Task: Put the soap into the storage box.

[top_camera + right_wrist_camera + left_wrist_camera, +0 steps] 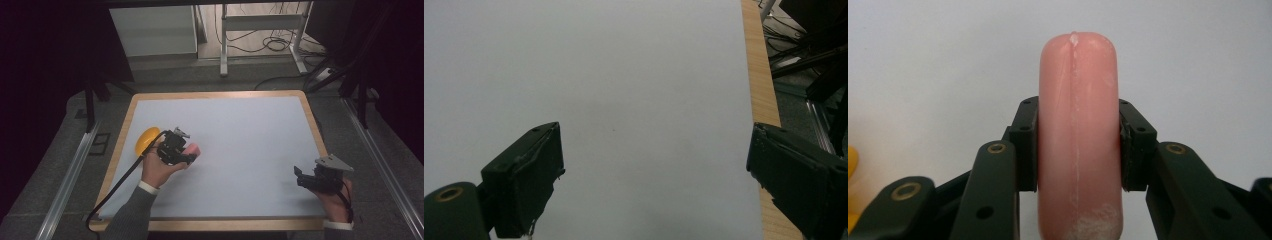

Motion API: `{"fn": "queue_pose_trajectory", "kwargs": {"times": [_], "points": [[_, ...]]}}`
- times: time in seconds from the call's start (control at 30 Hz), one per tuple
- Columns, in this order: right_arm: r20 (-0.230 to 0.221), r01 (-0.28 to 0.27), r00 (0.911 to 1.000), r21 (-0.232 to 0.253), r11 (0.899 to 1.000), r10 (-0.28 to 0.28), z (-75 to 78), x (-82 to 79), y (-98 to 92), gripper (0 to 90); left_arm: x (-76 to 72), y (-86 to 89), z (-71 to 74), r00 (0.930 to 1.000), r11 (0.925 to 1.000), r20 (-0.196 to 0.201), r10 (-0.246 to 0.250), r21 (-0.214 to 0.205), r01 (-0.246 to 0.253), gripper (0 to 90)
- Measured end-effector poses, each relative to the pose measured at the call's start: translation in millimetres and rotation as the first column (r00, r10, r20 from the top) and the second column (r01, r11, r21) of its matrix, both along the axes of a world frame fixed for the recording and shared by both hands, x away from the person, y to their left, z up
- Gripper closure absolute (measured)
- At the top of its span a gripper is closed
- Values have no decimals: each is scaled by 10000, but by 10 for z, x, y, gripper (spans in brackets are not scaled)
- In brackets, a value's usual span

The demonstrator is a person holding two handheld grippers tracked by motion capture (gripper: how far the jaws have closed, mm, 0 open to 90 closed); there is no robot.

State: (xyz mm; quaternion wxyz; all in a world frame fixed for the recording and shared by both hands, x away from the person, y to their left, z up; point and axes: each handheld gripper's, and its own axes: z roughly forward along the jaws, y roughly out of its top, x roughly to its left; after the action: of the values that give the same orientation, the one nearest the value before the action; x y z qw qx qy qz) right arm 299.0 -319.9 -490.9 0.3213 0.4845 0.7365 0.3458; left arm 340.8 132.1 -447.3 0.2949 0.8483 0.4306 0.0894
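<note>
A pink sausage-shaped piece (1079, 135) stands lengthwise between the black jaws of my left gripper (1079, 150), whose pads press on both its sides. From above, that left gripper (191, 151) hovers over the left part of the white table top (240, 140) with the pink piece's (193, 148) end poking out of it. Just behind my left hand lies a yellow rounded object (146, 139). My right gripper (300, 176) rests near the table's front right corner, and its jaws stand wide apart with nothing between them (654, 175).
A wooden rim (215, 94) frames the white top. Metal rails (70, 175) run along both sides of the table. Beyond the far edge stand a white cabinet (152, 30) and a frame with loose cables (270, 42).
</note>
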Motion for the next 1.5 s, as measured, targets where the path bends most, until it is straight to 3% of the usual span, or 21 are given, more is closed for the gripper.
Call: {"fn": "queue_pose_trajectory", "kwargs": {"times": [1.5], "points": [[-47, 48, 10000, -50, 10000, -48, -10, 5, -9, 78, 33, 340, 369, 9939, 9975, 846, 703, -148, -693, 602]]}}
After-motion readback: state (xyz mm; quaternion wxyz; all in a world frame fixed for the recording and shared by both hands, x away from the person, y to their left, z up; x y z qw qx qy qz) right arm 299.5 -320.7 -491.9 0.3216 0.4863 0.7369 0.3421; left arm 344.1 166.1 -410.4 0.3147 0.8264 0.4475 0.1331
